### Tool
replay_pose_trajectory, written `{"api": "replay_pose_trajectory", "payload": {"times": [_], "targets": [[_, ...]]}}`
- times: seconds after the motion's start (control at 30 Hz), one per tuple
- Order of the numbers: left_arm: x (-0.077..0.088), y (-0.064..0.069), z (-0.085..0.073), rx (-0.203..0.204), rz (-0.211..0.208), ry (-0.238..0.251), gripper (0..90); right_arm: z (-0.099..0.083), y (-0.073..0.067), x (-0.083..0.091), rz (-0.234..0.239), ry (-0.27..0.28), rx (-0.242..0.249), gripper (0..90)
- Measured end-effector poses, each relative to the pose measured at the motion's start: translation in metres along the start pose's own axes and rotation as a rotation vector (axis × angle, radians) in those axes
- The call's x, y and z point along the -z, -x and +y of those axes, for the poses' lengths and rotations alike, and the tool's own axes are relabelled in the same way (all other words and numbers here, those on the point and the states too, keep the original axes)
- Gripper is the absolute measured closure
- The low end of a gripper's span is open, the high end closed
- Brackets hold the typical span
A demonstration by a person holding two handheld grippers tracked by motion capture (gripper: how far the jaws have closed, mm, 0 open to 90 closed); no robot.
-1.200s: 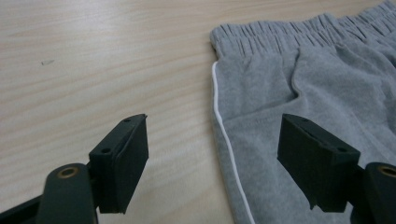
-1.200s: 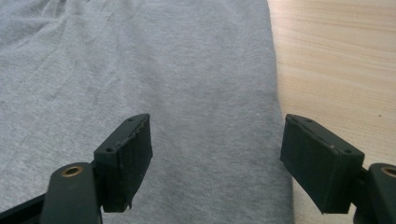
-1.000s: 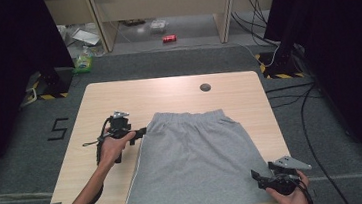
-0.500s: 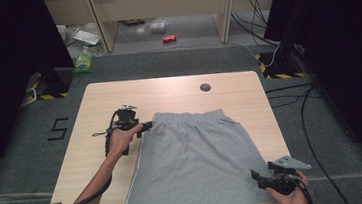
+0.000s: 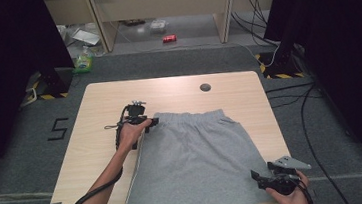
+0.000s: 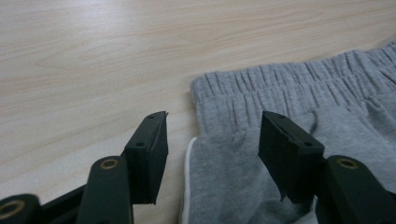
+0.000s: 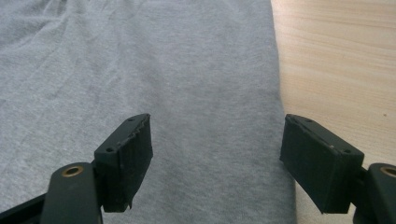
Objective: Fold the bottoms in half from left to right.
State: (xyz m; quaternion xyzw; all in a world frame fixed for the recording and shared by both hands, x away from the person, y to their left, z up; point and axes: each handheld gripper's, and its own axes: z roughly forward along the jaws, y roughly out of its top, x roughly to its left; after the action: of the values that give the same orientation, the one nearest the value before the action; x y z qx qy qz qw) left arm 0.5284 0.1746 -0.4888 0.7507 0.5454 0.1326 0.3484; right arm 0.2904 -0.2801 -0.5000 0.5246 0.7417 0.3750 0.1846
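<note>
Soft, light grey shorts (image 6: 299,140), waistband corner between the left gripper (image 6: 212,144) jaws (just been closing, not yet pinching): grip the elastic band; right gripper (image 7: 217,154) wide open

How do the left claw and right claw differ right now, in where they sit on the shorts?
The left claw straddles the grey shorts' waistband corner and has just been closing; the right claw straddles the hem edge nearest the person, jaws wider. Neither yet pinches cloth.

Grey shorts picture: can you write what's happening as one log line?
left gripper: closing around grey shorts waistband corner, not pinching | right gripper: open over hem corner | table: wooden
</note>
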Motion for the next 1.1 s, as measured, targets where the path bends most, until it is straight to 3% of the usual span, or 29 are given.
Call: {"api": "replay_pose_trajectory", "payload": {"times": [0.3,0.5,0.8,1.1], "targets": [[-0.012,0.001,0.001,-0.015,0.026,-0.028,50.4,0.000,0.000,-0.001,0.003,-0.006,0.001,25.5],[-0.018,0.004,0.003,-0.068,0.057,-0.066,52.7,0.000,-0.001,-0.001,0.003,-0.006,0.004,25.5],[-0.020,0.009,0.007,-0.083,0.029,-0.092,71.6,0.000,-0.002,-0.001,0.005,-0.006,0.012,25.5],[-0.020,0.012,0.009,-0.096,0.044,-0.095,78.0,0.000,-0.001,-0.001,0.006,-0.003,0.008,25.8]]}}
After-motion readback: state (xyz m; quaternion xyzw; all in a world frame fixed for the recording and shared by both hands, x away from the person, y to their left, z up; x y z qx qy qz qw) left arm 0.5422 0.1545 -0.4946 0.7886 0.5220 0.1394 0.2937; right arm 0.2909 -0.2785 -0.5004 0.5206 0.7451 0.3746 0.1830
